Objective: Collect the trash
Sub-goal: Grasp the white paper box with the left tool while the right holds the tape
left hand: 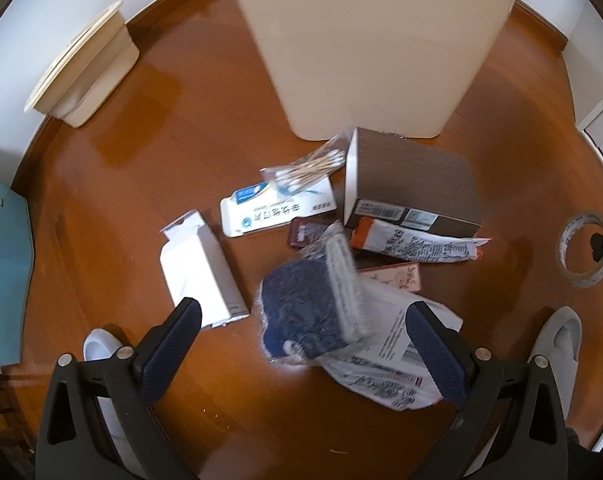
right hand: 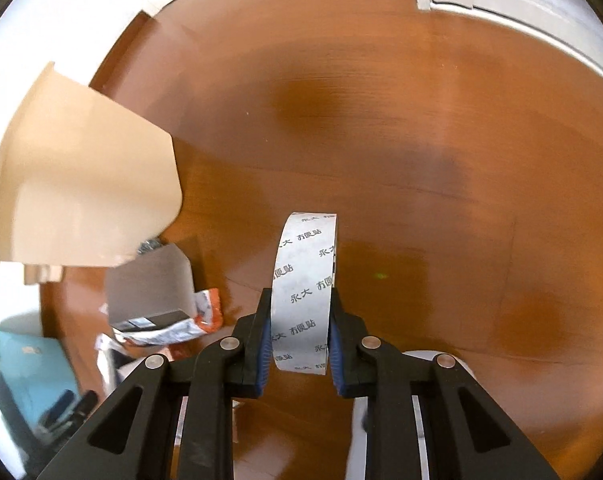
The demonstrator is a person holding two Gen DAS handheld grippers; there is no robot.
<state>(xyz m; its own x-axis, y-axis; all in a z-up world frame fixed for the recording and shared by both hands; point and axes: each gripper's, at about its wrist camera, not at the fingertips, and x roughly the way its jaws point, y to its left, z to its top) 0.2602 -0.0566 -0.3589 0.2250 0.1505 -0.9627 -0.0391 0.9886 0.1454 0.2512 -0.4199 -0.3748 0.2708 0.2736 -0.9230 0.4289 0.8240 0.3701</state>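
The right hand-held gripper (right hand: 300, 344) pinches the tape roll (right hand: 304, 292) edge-on, above the wooden floor (right hand: 421, 160). The left hand-held gripper (left hand: 305, 336) is spread wide above a trash pile (left hand: 341, 248) (boxes, wrappers, cotton swabs) beside the cream bin (left hand: 365, 40).

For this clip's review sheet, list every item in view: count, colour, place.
Bin: one, cream, upright behind the pile.
Lid: one, cream, by the wall, left.
Brown box: one, before the bin.
Cotton swabs: one clear bag, on the white-blue box.
White carton: one, left of pile.
Blue packet: one, pile front.
Orange wrapper: one, under brown box.
Tape roll: one, white.
Slippers: two, pale.
Left gripper: open.
Right gripper: shut on tape roll.
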